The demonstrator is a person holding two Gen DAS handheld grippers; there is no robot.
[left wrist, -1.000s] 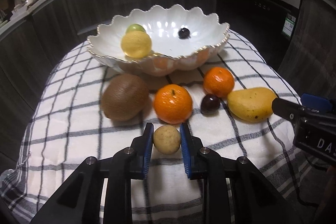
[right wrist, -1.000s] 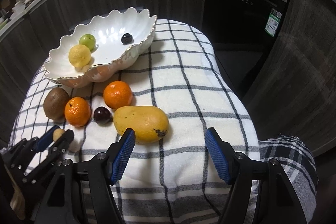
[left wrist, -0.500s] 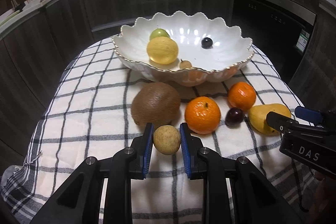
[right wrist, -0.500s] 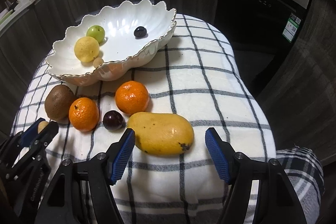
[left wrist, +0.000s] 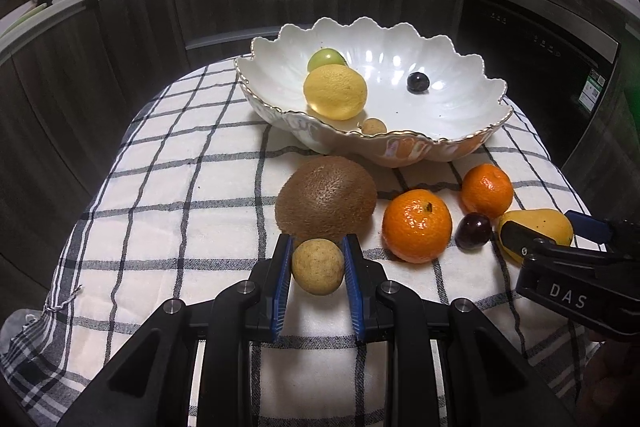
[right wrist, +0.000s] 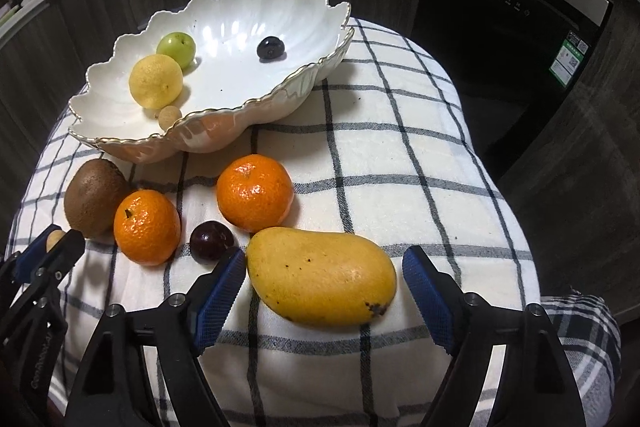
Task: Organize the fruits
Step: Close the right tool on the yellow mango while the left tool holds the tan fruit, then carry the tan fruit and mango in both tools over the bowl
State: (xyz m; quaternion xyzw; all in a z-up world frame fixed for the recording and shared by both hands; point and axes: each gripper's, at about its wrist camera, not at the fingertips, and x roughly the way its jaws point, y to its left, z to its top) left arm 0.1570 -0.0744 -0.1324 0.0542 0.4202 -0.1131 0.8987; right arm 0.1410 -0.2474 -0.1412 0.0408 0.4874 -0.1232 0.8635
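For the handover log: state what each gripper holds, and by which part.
Left gripper clamps the small tan fruit by its sides. Right gripper, opening, straddles the mango, holding nothing.

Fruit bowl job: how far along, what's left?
Roughly halfway. Done: a lemon, green fruit, dark grape and small tan fruit sit in the white bowl. In hand: left gripper is shut on a tan round fruit; right gripper is opening, straddling the mango without touching. Left on the cloth: kiwi, two tangerines, dark plum, mango.
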